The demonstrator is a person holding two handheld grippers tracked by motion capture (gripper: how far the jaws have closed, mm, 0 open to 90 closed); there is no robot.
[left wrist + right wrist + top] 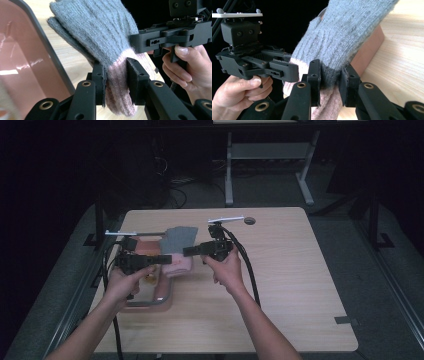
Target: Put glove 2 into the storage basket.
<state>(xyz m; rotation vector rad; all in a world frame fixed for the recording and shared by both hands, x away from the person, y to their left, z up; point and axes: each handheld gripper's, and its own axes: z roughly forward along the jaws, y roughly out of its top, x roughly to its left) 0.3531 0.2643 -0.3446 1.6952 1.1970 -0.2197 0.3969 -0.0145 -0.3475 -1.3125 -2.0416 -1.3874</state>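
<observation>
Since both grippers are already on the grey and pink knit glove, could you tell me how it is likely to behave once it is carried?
The glove is probably floppy: its grey part droops beyond the left gripper. It looks light, being thin fuzzy knit. It seems unlikely to slip, since the right gripper pinches it too, bunching the fabric between the pads.

My left gripper & right gripper – matte black bodies, brass-ringed pivots, flat black pads w/ small screw holes. Grey three-cornered plate atop each, thick black cable trailing off – forearms bare, no sleeves.
</observation>
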